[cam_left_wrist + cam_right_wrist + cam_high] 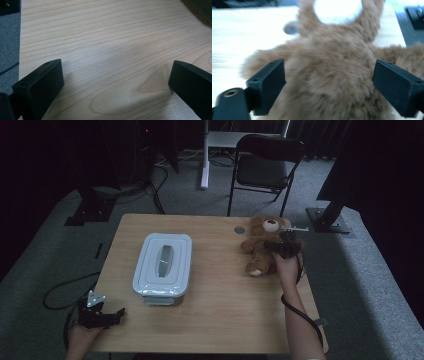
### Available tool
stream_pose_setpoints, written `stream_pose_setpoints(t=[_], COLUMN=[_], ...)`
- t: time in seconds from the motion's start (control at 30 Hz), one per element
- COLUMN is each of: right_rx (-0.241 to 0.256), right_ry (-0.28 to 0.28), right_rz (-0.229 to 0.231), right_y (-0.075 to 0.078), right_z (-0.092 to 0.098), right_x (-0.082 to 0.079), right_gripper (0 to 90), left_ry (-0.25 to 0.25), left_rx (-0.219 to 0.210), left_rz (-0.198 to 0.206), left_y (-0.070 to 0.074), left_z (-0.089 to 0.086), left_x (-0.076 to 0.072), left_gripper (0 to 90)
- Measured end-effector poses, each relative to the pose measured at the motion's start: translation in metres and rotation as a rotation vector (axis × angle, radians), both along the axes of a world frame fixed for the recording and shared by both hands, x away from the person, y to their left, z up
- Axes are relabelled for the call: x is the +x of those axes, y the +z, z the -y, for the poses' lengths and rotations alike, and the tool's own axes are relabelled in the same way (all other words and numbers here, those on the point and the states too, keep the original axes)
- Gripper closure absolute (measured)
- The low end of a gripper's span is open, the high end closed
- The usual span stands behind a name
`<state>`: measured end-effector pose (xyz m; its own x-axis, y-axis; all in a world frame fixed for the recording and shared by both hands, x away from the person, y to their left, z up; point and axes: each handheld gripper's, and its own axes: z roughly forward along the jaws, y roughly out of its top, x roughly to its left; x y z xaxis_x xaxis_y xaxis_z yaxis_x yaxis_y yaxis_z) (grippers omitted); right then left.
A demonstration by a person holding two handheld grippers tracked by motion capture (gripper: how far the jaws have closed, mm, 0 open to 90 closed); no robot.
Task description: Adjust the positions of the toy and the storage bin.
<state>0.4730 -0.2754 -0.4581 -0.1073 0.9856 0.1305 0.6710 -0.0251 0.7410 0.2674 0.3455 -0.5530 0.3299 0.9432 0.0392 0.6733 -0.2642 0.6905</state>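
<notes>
A brown teddy bear (pixel 260 242) lies on its back at the right side of the wooden table (pixel 215 305), head toward the far edge. My right gripper (pixel 280 248) is down over its body. In the right gripper view the jaws stand wide on either side of the bear's furry belly (pixel 329 75), not pressing it. A pale blue lidded box (pixel 163 262) with a grey handle sits left of centre. My left gripper (pixel 107 315) rests at the table's near left corner, open, with bare wood (pixel 115 67) between its jaws.
A round grey cap (pixel 240 229) sits in the table near the bear's head. A black folding chair (pixel 265 167) stands beyond the far edge. Dark stands (pixel 330 215) and cables lie on the grey carpet around the table.
</notes>
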Motion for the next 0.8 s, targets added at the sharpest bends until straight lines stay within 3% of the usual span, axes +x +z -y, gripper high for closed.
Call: stream_pose_setpoints(t=[0.03,0.07,0.1,0.13,0.2,0.27,0.33,0.4,0.43,0.47,0.53,0.57,0.6,0.63,0.67,0.73,0.8], right_rx=[-0.005,-0.008,0.008,0.027,0.053,0.031,0.007,0.006,0.036,0.031,0.042,0.042,0.001,0.021,0.053,0.070,0.067], right_ry=[-0.004,-0.003,0.017,0.036,0.064,0.096,0.139,0.168,0.217,0.237,0.286,0.286,0.316,0.336,0.346,0.361,0.370], right_rz=[0.021,0.035,0.050,0.065,0.111,0.133,0.153,0.145,0.122,0.119,0.101,0.101,0.107,0.097,0.073,0.050,0.038], right_y=[0.005,0.009,0.014,0.018,0.025,0.027,0.025,0.024,0.017,0.013,0.002,0.002,-0.008,-0.014,-0.021,-0.034,-0.040], right_z=[0.000,-0.002,-0.003,-0.005,-0.013,-0.028,-0.045,-0.054,-0.069,-0.078,-0.096,-0.096,-0.116,-0.123,-0.130,-0.143,-0.151], right_x=[-0.005,-0.009,-0.014,-0.019,-0.031,-0.041,-0.050,-0.052,-0.055,-0.057,-0.061,-0.061,-0.065,-0.065,-0.064,-0.061,-0.060], right_gripper=[10.8,10.8,10.8,10.9,10.8,10.8,10.8,10.8,10.8,10.8,10.8,10.8,10.9,10.9,10.9,10.9,10.9], left_ry=[0.017,0.027,0.035,0.039,0.045,0.070,0.086,0.094,0.095,0.105,0.093,0.093,0.098,0.072,0.061,0.047,0.047], left_rx=[0.017,0.022,0.007,-0.008,0.004,-0.032,-0.029,-0.028,-0.001,0.004,-0.021,-0.021,0.010,0.025,0.011,0.039,0.039], left_rz=[0.012,0.054,0.078,0.079,0.079,0.091,0.112,0.112,0.104,0.107,0.104,0.104,0.115,0.109,0.090,0.115,0.115], left_y=[0.003,0.006,0.010,0.014,0.020,0.027,0.033,0.035,0.037,0.038,0.038,0.038,0.039,0.038,0.038,0.036,0.036], left_z=[0.001,0.000,-0.001,-0.003,-0.004,-0.006,-0.007,-0.008,-0.005,-0.004,0.000,0.000,0.007,0.011,0.014,0.022,0.022], left_x=[0.000,-0.002,-0.002,-0.001,0.002,0.007,0.011,0.015,0.021,0.024,0.031,0.031,0.036,0.039,0.044,0.049,0.049], left_gripper=[0.7,0.7,0.7,0.7,0.7,0.7,0.7,0.7,0.7,0.7,0.7,0.7,0.7,0.7,0.7,0.7,0.7])
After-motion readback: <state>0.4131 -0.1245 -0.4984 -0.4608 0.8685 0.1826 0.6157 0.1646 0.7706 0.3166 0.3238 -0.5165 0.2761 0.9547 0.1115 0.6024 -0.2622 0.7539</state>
